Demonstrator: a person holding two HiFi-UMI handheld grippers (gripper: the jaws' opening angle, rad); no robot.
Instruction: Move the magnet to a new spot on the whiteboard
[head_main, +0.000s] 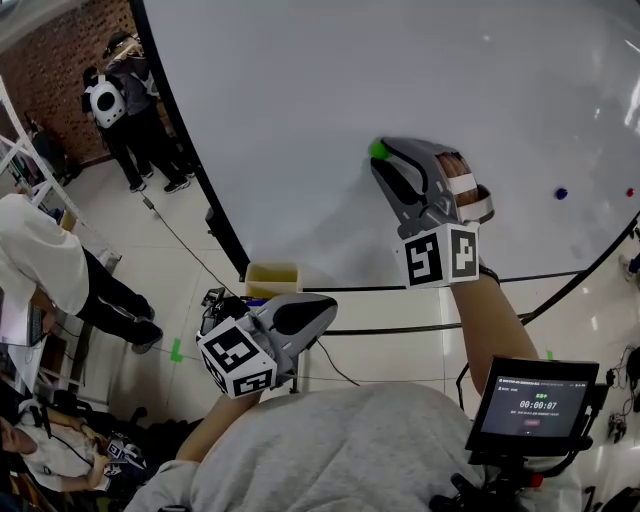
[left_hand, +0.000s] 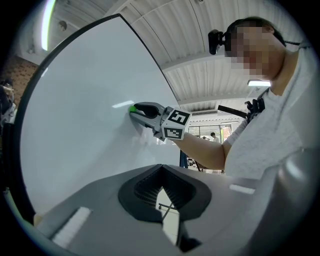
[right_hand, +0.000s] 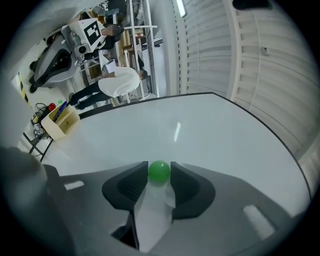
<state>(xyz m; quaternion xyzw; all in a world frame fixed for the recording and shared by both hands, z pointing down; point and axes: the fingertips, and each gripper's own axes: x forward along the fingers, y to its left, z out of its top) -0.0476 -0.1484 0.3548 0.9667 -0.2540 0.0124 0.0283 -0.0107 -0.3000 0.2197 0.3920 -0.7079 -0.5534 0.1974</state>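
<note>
A small green ball magnet (head_main: 378, 150) sits on the whiteboard (head_main: 330, 70). My right gripper (head_main: 381, 157) reaches up against the board, and its two jaw tips are closed on the magnet (right_hand: 159, 171), touching it on both sides. The left gripper view shows the same hold from the side, with the magnet (left_hand: 132, 108) at the tip of the right gripper (left_hand: 135, 111). My left gripper (head_main: 328, 306) hangs low, below the board's lower edge, away from the magnet. Its jaws meet at the tips (left_hand: 161, 167) with nothing between them.
A blue magnet (head_main: 561, 193) and a red magnet (head_main: 630, 191) sit on the board far to the right. A yellow box (head_main: 272, 278) stands below the board's edge. People (head_main: 125, 100) stand at the left. A small monitor (head_main: 535, 405) is at lower right.
</note>
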